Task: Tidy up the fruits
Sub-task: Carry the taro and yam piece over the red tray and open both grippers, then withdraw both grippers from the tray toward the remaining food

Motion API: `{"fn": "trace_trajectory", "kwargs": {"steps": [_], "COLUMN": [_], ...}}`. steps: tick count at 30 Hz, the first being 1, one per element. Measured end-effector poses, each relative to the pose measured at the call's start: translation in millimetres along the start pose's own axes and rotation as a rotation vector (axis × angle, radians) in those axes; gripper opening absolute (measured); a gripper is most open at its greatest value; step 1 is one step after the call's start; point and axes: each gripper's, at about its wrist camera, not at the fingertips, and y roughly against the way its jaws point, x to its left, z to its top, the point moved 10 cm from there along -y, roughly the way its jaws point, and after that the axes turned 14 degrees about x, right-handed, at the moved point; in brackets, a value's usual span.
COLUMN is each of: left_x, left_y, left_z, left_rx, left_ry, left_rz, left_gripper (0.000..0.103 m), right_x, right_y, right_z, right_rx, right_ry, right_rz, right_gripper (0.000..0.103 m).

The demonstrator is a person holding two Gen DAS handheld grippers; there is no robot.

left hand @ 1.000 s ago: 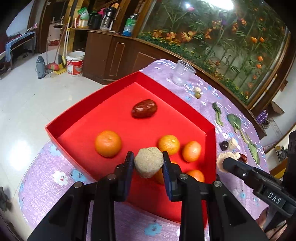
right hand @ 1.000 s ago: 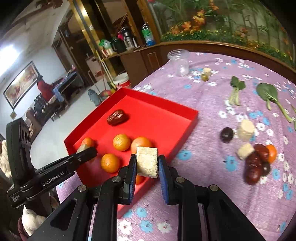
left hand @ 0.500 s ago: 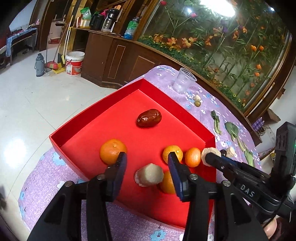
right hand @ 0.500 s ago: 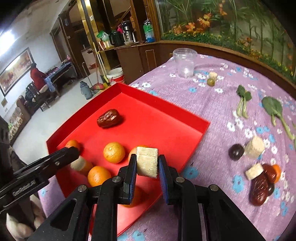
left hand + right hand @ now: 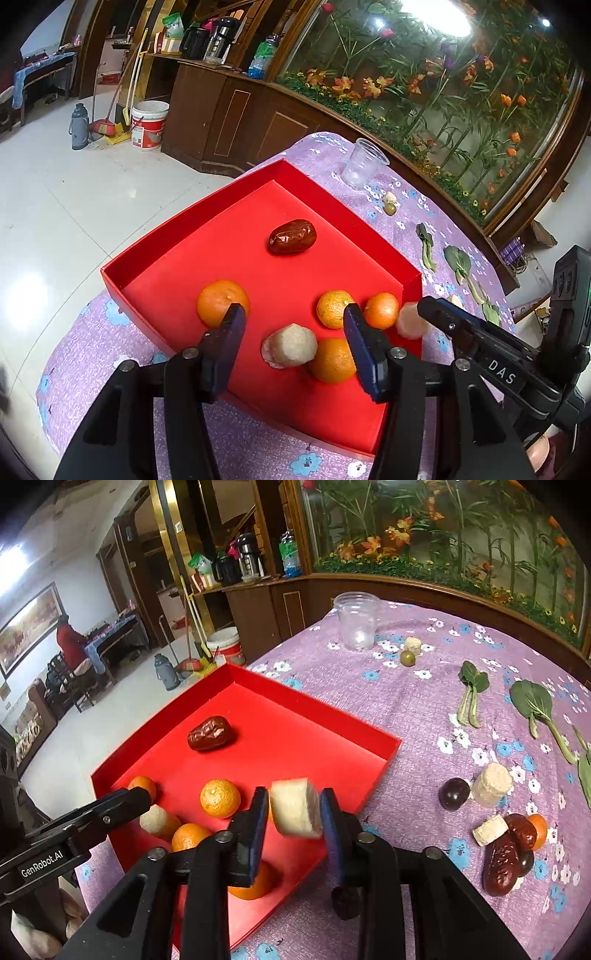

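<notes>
Having just been opening, the left tool (image 5: 293,319) stands spread over a pale chunk (image 5: 290,346) in the red tray (image 5: 184,236), while the right tool (image 5: 293,805), jaws also parting, loosely brackets a tilted pale block (image 5: 295,808).

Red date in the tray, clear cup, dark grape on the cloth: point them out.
Red date (image 5: 292,236), left wrist view, middle of its skin.
Clear cup (image 5: 357,622), right wrist view, side wall.
Dark grape (image 5: 454,793), right wrist view, top.

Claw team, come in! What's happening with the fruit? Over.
Left claw open, just widened, pale chunk lying in red tray. Right claw just opening, second chunk loose between jaws over tray. Nothing blocking.
</notes>
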Motion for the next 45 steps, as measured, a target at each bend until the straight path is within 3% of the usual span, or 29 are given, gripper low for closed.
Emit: {"fn": "trace_trajectory", "kwargs": {"steps": [13,31,39,45], "left_x": [-25,-96,-129,-163], "left_y": [18,27,13,-9], "left_z": [-7,-34,-49,-60], "left_rx": [-0.017,0.006,0.045,0.098], "left_ry": [-0.034,-0.179,-0.256,-0.326], "left_rz": [-0.005,-0.009,0.005,-0.008], "left_gripper": [0.061,0.061,0.062,0.062], "right_x": [-30,-149,-192,-203], "right_y": [34,75,78,76], "right_z": [-10,-97,-131,-133], "right_rx": [-0.064,-0.08,-0.065,-0.054], "right_ry": [-0.101,-0.382,-0.46,-0.445], "right_rz": [0.027,0.018,0.008,0.005], "right_gripper": [0.048,0.052,0.052,0.052]}}
